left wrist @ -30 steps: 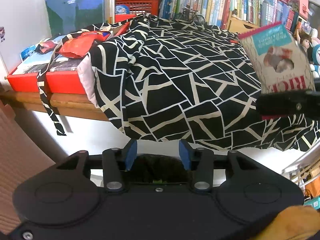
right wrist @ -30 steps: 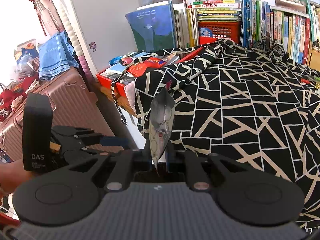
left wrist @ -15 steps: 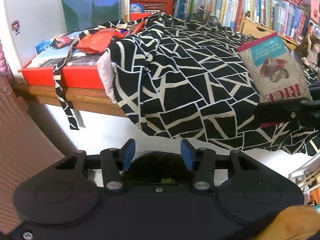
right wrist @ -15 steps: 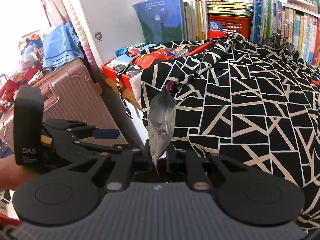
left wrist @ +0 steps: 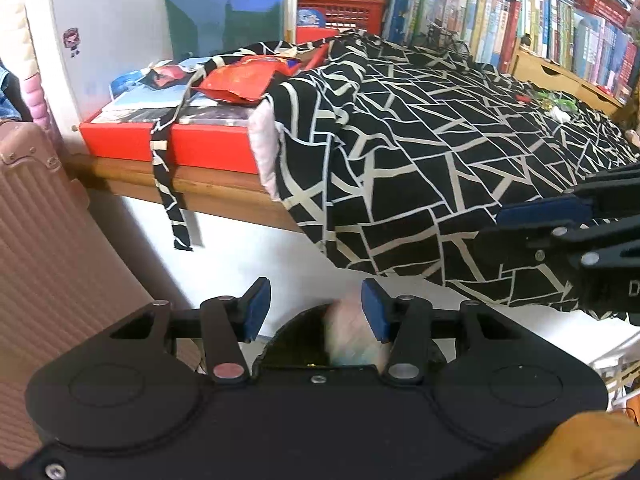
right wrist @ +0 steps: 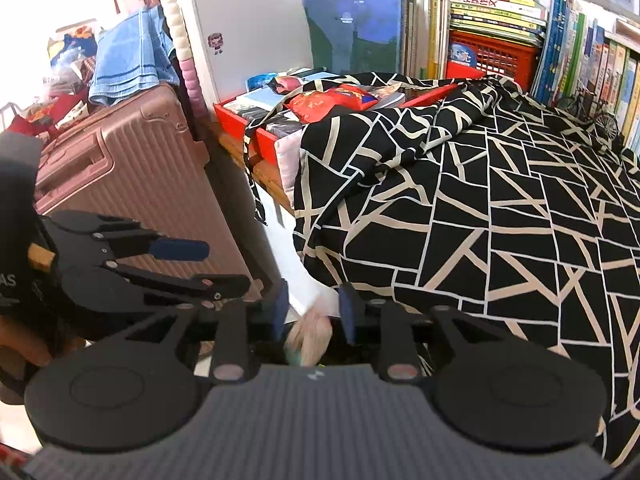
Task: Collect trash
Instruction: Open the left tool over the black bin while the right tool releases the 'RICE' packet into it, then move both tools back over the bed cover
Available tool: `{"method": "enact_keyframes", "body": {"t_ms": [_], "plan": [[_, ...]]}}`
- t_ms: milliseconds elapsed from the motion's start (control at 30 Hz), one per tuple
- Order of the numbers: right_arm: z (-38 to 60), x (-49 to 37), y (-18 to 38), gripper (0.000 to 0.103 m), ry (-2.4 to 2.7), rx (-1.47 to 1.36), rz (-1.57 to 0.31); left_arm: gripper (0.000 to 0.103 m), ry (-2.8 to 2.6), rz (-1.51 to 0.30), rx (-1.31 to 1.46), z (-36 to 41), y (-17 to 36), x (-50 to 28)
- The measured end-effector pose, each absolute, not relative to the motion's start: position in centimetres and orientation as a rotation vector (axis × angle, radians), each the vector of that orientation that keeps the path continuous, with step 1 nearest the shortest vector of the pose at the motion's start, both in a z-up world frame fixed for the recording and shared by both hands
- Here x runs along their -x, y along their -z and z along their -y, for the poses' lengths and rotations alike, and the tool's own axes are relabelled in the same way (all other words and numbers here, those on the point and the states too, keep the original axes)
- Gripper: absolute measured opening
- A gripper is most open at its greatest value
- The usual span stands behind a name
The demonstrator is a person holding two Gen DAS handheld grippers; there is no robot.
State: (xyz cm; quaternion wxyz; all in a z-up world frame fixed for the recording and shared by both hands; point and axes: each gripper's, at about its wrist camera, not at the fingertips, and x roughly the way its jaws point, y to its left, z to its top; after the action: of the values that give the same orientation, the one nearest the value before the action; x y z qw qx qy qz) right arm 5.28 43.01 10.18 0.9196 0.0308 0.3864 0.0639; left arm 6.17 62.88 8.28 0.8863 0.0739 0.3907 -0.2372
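Note:
A crumpled silvery-pink wrapper (right wrist: pixel 310 336) is a falling blur just below my right gripper (right wrist: pixel 313 312), whose jaws are opening; the pads do not touch it. The same wrapper (left wrist: pixel 352 336) shows under my left gripper (left wrist: pixel 316 308), dropping toward a dark bin mouth (left wrist: pixel 292 344). The left gripper is open and holds nothing. A red snack bag (left wrist: pixel 240 80) and a small dark wrapper (left wrist: pixel 164 76) lie on books in a red tray (left wrist: pixel 128 140). The right gripper's fingers (left wrist: pixel 560 216) reach in at the right edge.
A black-and-white patterned cloth (right wrist: pixel 480 208) drapes the surface and hangs over its wooden edge (left wrist: pixel 208 188). A pink suitcase (right wrist: pixel 132 168) stands at the left, close to the left gripper (right wrist: pixel 180 250). Book rows (right wrist: pixel 500 40) and a red basket (left wrist: pixel 344 12) line the back.
The right gripper's jaws parted and let go of the silvery wrapper, which dropped from upright between the pads to a blur below them. Both grippers shifted sideways; the rice bag left the left view.

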Motion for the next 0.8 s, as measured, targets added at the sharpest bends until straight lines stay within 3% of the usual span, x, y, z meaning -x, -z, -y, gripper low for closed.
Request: {"method": "enact_keyframes", "body": {"t_ms": [267,333,467,533,600,800], "plan": [[-42.9,-5.1,-10.2,0.063,-0.117,-0.067,-0.791,0.049,0.483,-0.817,-0.153,-63.4,-8.5,-6.1],[-42.7,-4.9,-10.6,0.073,-0.098,-0.067,-0.781,0.052,0.497,-0.812,-0.156,-63.3,-9.0,-6.0],[-42.1,-4.3,-11.9,0.089,-0.042,-0.057,-0.739,0.066,0.550,-0.771,-0.142,-62.9,-11.0,-5.9],[-41.6,-4.0,-12.7,0.090,-0.017,-0.060,-0.717,0.067,0.582,-0.732,-0.148,-62.5,-12.5,-5.9],[-41.1,-3.6,-13.5,0.090,0.005,-0.063,-0.702,0.087,0.596,-0.704,-0.159,-61.8,-14.1,-6.0],[-39.6,-2.3,-16.6,0.091,0.085,-0.033,-0.650,0.088,0.695,-0.635,-0.183,-59.7,-19.4,-6.4]]}}
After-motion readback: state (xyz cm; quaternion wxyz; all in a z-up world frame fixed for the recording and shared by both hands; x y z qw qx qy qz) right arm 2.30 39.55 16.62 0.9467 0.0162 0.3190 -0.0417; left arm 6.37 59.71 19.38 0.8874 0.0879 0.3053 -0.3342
